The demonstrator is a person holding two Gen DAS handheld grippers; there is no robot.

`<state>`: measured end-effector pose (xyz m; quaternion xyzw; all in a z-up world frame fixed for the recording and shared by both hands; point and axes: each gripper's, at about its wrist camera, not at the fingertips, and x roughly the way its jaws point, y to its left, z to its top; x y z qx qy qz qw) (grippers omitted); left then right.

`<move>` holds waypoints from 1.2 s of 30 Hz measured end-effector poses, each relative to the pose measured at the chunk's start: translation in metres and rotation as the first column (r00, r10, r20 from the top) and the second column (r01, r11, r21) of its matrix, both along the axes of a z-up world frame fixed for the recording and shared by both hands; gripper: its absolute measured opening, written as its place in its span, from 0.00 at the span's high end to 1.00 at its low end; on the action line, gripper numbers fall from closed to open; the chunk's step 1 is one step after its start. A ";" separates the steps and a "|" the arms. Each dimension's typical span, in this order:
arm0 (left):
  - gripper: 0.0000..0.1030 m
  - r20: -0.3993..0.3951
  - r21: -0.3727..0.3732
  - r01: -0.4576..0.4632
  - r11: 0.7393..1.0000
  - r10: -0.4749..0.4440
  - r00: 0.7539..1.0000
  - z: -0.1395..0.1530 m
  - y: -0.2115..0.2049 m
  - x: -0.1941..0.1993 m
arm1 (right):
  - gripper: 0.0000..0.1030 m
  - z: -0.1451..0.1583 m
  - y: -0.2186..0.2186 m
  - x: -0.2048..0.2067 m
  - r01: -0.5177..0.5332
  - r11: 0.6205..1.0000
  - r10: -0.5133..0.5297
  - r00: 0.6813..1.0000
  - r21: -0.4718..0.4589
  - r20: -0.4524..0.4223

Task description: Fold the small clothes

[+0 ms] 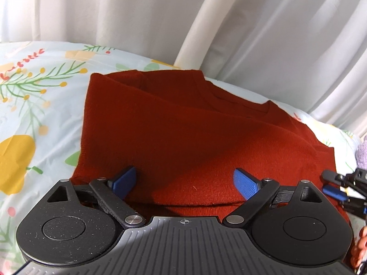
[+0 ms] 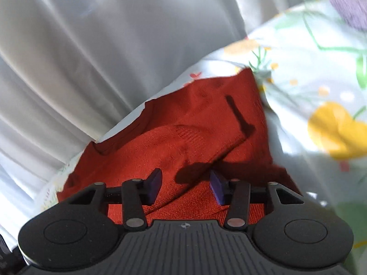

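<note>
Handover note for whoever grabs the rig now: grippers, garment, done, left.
Left gripper: open, empty, low over the near hem of the red sweater.
Right gripper: open, empty, over the sweater's right side.
Sweater lies on the floral sheet by the white curtain, sides look folded in, near hem doubled.
A purple fuzzy item sits at the right.
Left: probably the final fold; how far folding has got is hard to tell.

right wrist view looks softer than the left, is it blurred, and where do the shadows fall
Right wrist view: smeared, the floral sheet blurred, a gripper-shaped shadow on the red sweater. Left wrist view: sharp, its near half shaded, the curtain evenly lit and bowed by the fisheye.
</note>
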<state>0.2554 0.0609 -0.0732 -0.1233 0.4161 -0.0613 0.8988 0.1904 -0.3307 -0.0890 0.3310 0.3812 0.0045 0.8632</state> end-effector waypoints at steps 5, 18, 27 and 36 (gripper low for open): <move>0.07 -0.019 -0.004 -0.015 1.000 0.015 1.000 0.002 -0.002 -0.002 | 0.76 0.001 0.003 0.005 0.018 0.999 -0.017 1.000 0.043 -0.021; 0.07 -0.037 0.026 -0.067 0.997 0.068 0.997 0.006 0.009 -0.012 | 0.95 -0.007 0.011 0.011 -0.033 0.999 0.032 0.999 -0.041 -0.030; 0.07 -0.084 0.123 -0.089 0.988 0.100 0.991 0.007 0.005 -0.023 | 0.94 0.002 0.064 0.009 -0.172 0.871 0.201 0.979 -0.459 0.017; 0.06 -0.035 0.034 -0.078 0.996 0.079 0.996 0.049 0.033 -0.119 | 0.83 0.026 0.031 -0.048 -0.230 0.933 0.249 0.968 -0.276 0.033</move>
